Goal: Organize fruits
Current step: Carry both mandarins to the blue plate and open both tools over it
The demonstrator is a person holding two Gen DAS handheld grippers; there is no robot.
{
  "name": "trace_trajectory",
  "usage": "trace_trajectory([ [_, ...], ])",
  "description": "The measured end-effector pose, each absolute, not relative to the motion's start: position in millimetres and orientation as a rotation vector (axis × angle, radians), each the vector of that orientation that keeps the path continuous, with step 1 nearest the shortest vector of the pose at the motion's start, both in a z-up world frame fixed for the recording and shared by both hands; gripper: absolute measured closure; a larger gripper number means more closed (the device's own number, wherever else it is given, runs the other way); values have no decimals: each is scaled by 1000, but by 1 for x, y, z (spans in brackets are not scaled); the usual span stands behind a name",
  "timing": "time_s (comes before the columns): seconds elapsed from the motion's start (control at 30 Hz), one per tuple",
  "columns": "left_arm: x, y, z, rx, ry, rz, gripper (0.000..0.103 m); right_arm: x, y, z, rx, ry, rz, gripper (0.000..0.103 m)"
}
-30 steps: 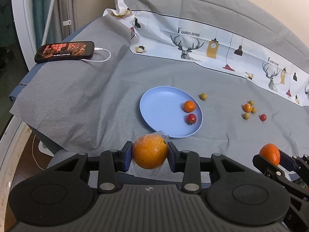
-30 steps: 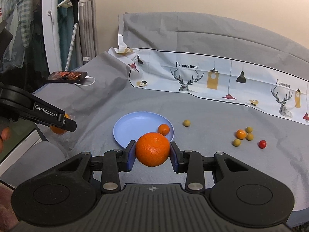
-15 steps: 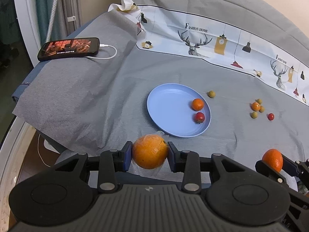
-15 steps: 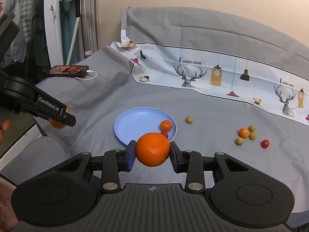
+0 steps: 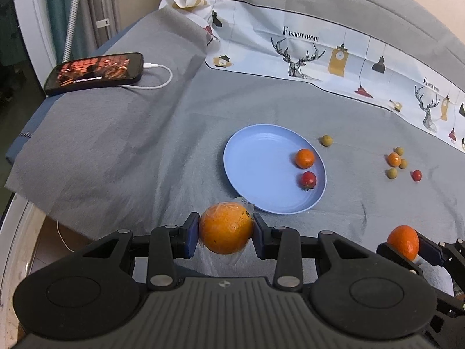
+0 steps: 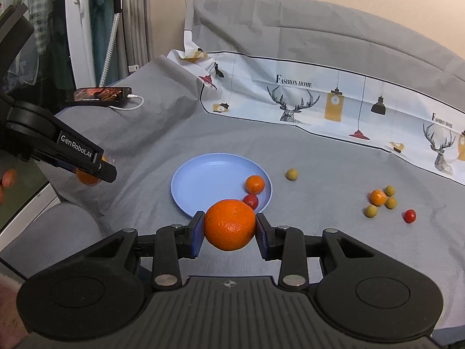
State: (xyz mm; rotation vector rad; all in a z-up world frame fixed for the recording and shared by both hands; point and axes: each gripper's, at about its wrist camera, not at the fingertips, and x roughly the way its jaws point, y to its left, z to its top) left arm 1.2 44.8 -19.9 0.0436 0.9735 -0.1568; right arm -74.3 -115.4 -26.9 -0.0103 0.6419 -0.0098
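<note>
Both my grippers loaded, plate dead ahead
Left gripper (image 5: 226, 230) clamps a wrapped orange (image 5: 226, 228); right gripper (image 6: 229, 229) clamps a tangerine (image 6: 229, 224); blue plate (image 5: 255, 171) mid-cloth; phone (image 5: 94, 72) at far-left corner.

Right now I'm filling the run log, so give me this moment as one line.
left gripper: shut on wrapped orange | right gripper: shut on bare orange | blue plate: small orange, cherry tomato

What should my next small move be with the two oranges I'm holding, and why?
Probably carry the left gripper forward over the blue plate and set its wrapped orange on the bare near-left part; the small orange and cherry tomato crowd its right edge.
</note>
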Motion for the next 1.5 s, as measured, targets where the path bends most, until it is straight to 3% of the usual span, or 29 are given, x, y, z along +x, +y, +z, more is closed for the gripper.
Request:
trace_trajectory([
  [0.8, 166, -22, -139, 185, 1122, -191, 60, 97, -137, -129, -2, 833, 35, 65],
  [0.83, 168, -22, -140, 187, 1109, -186, 57, 101, -137, -130, -8, 833, 36, 65],
  [0.87, 169, -22, -138, 187, 1094, -182, 41, 105, -136, -131, -15, 830, 40, 65],
  [0.9, 169, -20, -135, 183, 1071, -179, 18, 109, -136, -131, -18, 825, 48, 64],
  [0.93, 168, -19, -130, 176, 1047, -174, 9, 112, -135, -130, -18, 817, 54, 63],
  [0.97, 164, -16, -123, 165, 1010, -168, 0, 114, -135, -127, -19, 807, 53, 55],
  [1.0, 160, -13, -115, 158, 979, -165, 0, 114, -135, -122, -26, 791, 47, 42],
  [1.1, 142, -6, -95, 174, 947, -164, 0, 100, -135, -106, -39, 751, 33, 24],
  [1.5, 8, 41, -52, 120, 1008, -87, 0, -30, -113, -52, 4, 760, 21, 8],
])
